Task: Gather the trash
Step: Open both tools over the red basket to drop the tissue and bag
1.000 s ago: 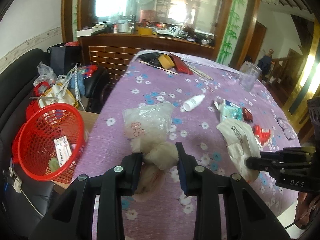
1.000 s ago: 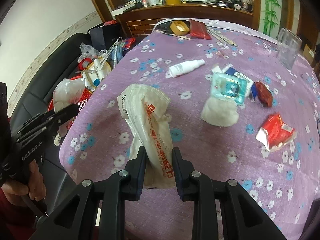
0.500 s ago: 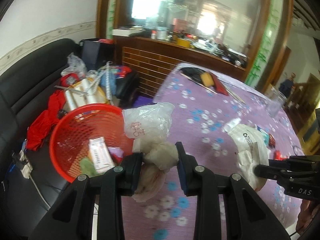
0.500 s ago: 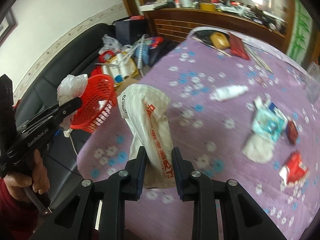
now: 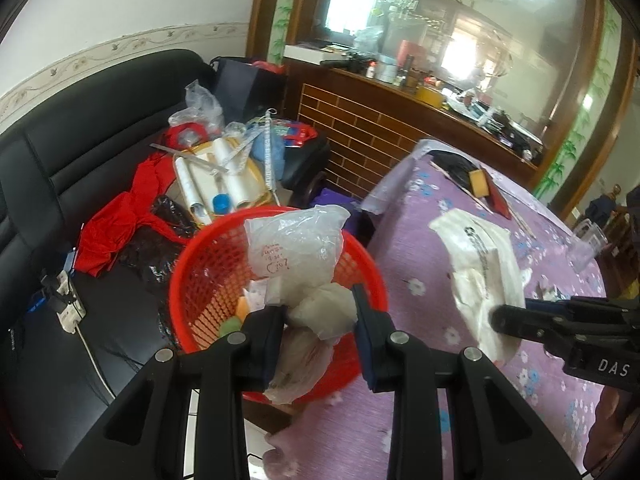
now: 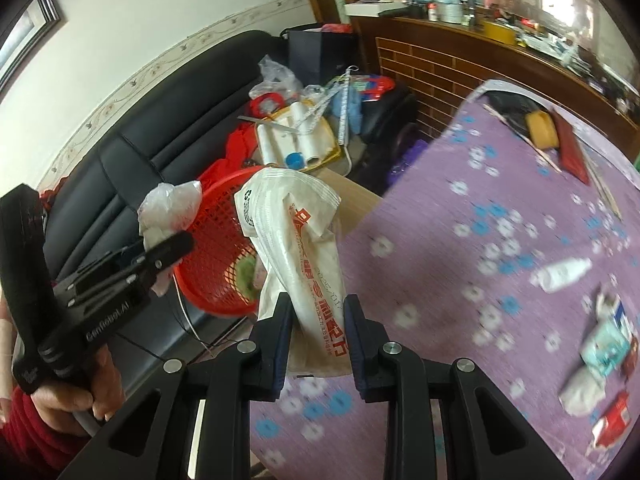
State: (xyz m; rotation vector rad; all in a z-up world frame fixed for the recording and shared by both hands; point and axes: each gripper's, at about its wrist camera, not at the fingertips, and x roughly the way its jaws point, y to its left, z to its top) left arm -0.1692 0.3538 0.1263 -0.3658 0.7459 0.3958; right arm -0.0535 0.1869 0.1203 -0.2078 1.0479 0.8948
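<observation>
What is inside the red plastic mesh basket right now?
The red plastic mesh basket holds a green-yellow scrap and a pale packet edge; the clear crumpled plastic bag covers the rest.

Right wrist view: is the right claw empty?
No, the right claw grips a white paper bag with orange print.

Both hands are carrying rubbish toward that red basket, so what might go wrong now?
1. The clear plastic bag in the left hand-held gripper is light and billowy; it may snag on the red basket rim.
2. The white printed bag in the right hand-held gripper hangs over the table edge and would probably miss if dropped now.
</observation>
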